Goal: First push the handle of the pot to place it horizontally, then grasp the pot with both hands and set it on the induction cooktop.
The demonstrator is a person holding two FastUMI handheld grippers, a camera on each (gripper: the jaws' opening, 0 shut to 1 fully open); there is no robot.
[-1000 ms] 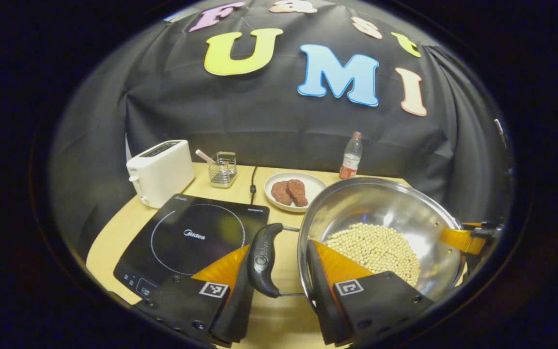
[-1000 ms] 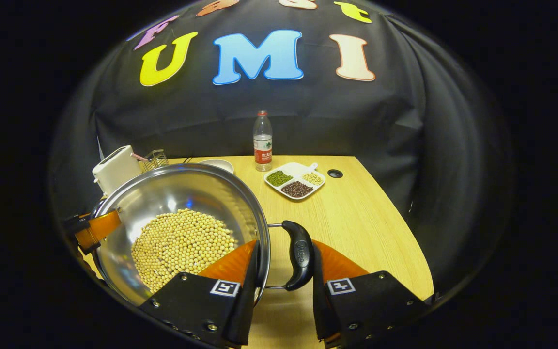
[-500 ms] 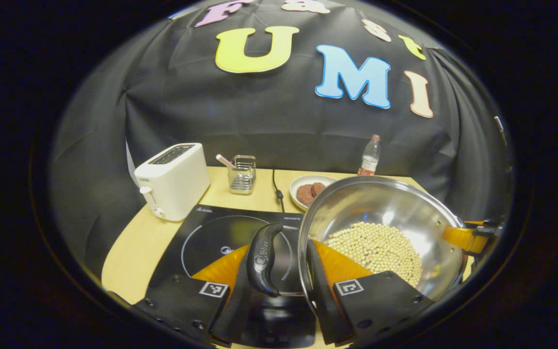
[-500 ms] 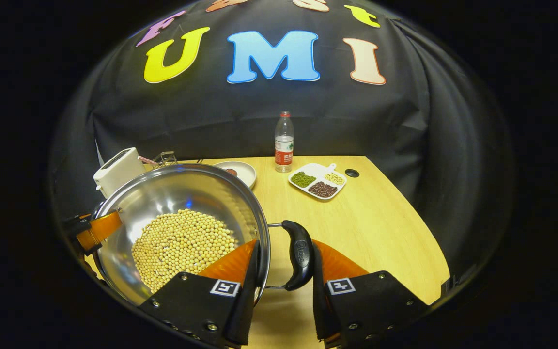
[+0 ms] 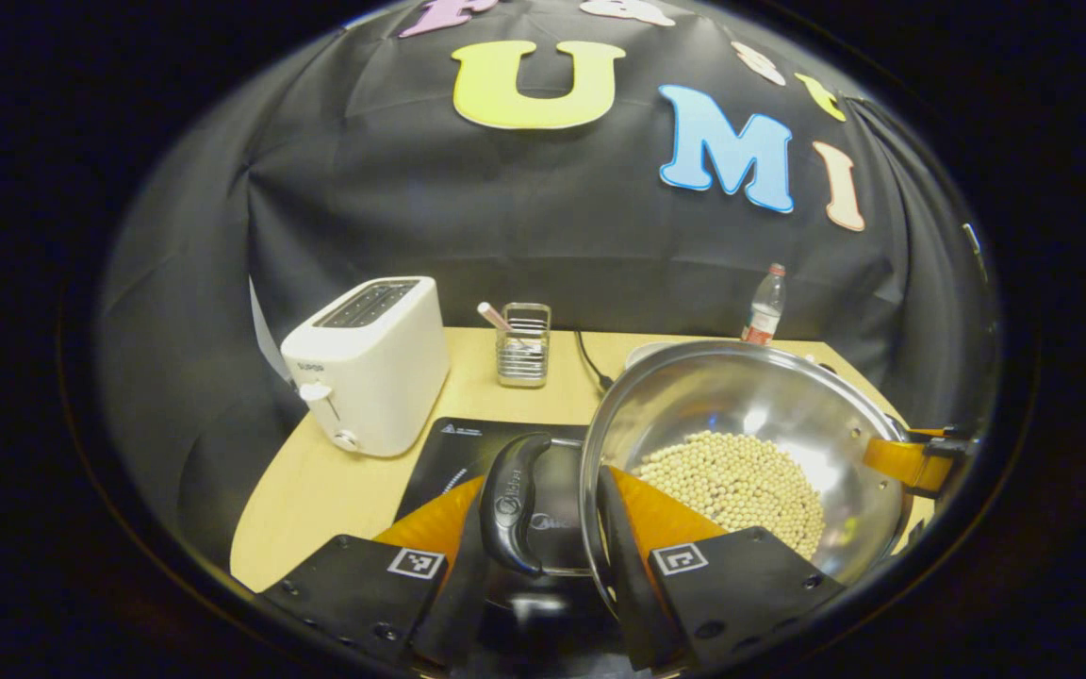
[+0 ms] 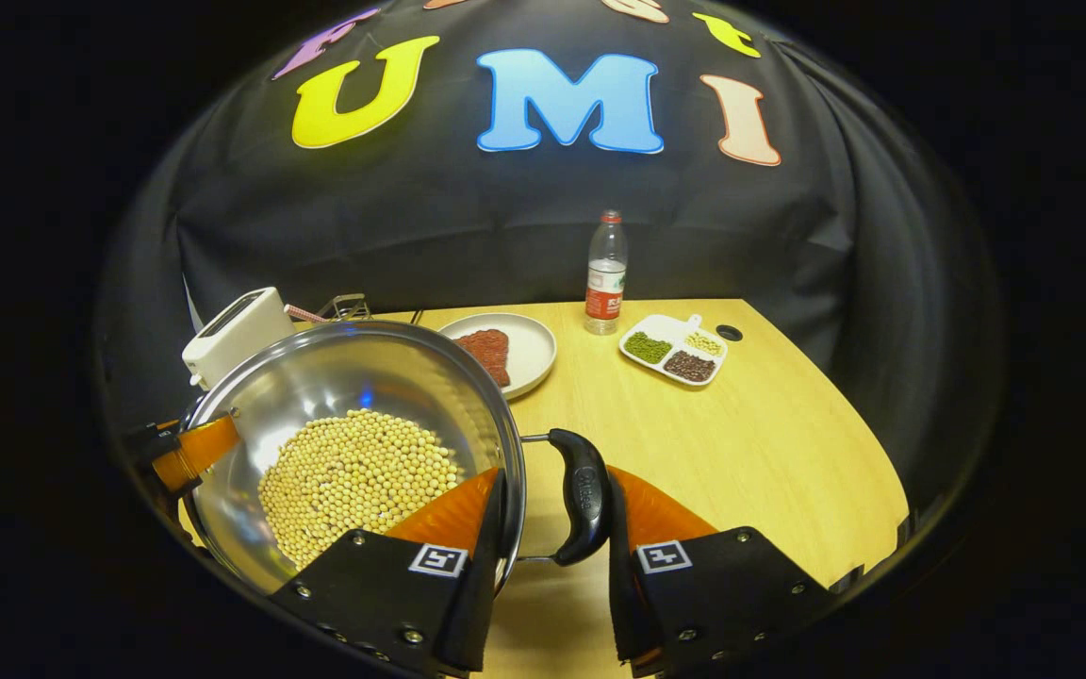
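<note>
Over the last second the black glass induction cooktop (image 5: 468,453) has slid from 9 o'clock of the stainless steel pot of pale beans (image 5: 741,443) to beneath its left side, so set-down looks near. The left tongs (image 5: 543,556) pinch the pot's left black loop handle (image 5: 515,500); the right tongs (image 6: 552,552) pinch its right black loop handle (image 6: 585,495), wrists level, the pot carried above the wooden counter (image 6: 741,443).

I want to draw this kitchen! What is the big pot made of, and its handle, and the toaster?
The pot looks like polished metal, probably stainless steel: its inside is silvery and mirrors the lights. The handle looks like hard black plastic, smooth with a dull shine. The toaster has a glossy white shell, likely plastic, though painted metal is possible.
</note>
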